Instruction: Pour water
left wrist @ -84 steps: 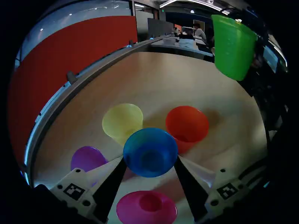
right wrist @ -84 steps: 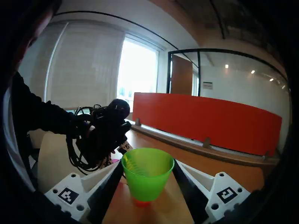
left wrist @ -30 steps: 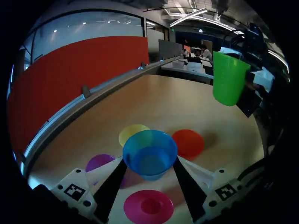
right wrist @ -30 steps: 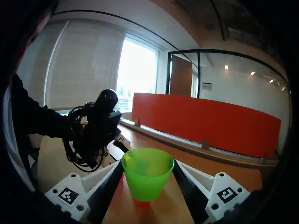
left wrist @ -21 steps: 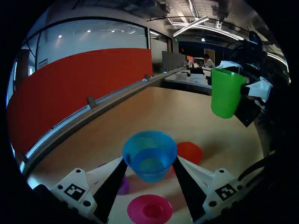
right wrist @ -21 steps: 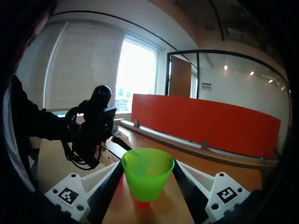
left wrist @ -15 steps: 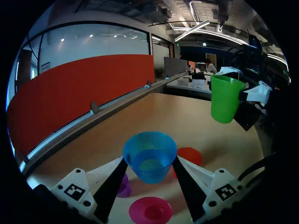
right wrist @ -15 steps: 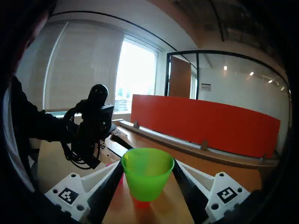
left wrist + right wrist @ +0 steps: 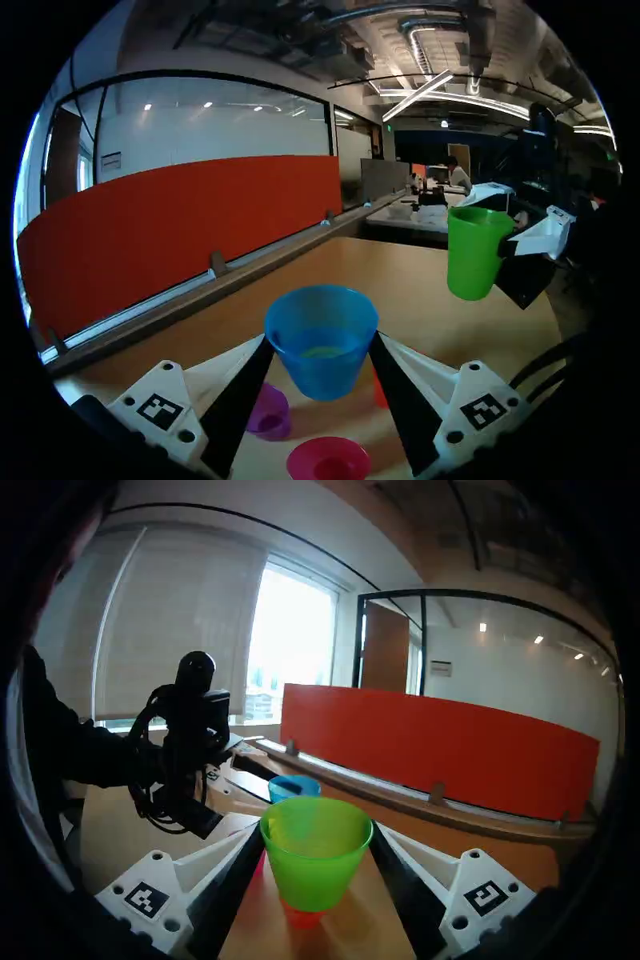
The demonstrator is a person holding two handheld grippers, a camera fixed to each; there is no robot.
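Your left gripper (image 9: 320, 342): two black wedge fingers (image 9: 238, 400) on white mounts (image 9: 200, 382) at seven and five o'clock. Each mount carries a square black-and-white marker (image 9: 158, 410) and dark screw holes (image 9: 186, 436). Your right gripper (image 9: 318, 832) has the same build. At nine o'clock in the right gripper view, your dark sleeve (image 9: 72, 746) meets a black housing (image 9: 196, 720) with looped black cables (image 9: 148, 808).
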